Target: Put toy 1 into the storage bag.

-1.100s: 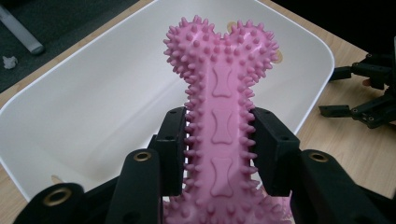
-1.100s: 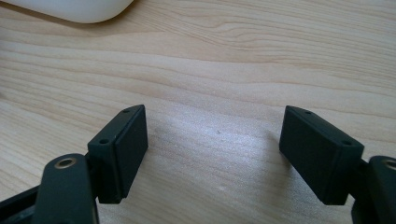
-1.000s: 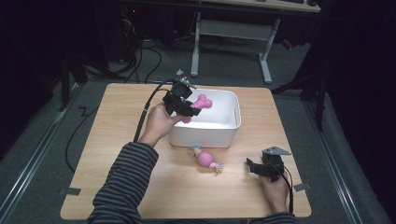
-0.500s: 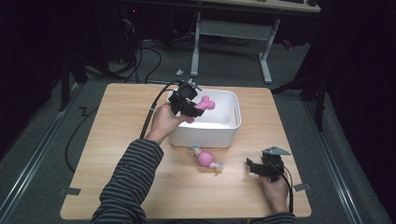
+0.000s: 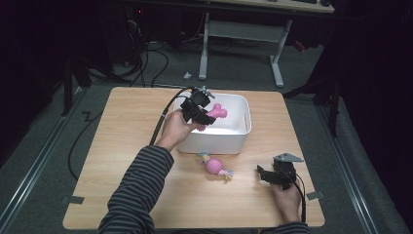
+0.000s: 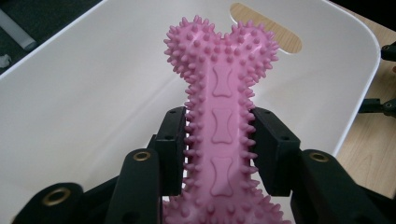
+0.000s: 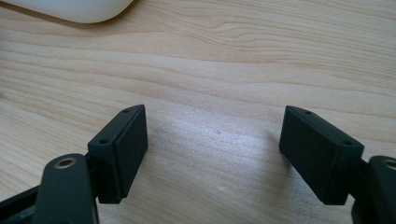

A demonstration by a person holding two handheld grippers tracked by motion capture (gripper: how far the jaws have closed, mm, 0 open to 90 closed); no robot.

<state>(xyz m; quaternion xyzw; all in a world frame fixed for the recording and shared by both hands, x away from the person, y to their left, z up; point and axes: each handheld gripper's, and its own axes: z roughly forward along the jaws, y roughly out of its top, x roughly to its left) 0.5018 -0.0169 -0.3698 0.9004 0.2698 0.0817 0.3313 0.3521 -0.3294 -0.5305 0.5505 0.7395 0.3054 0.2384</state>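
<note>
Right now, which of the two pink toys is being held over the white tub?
The spiky pink bone-shaped chew toy, clamped between the left gripper's jaws above the white tub. The other, a round pink ball toy, lies loose on the table in front of the tub.

Black tools (image 5: 203, 115), apparently grey-striped sleeve (image 5: 139, 183)

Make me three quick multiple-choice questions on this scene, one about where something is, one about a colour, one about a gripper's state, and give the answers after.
1. Where is the small toy with the pink ball?
A. on the table in front of the white bin
B. inside the bin
C. on the floor

2. What colour is the spiky bone toy?
A. green
B. pink
C. yellow

3. How is the right gripper?
A. shut on the bone
B. shut on nothing
C. open above bare wood

Answers: 1 A, it lies on the wood by the bin's near wall. 2 B, it is pink all over. 3 C, its jaws stand wide apart.
</note>
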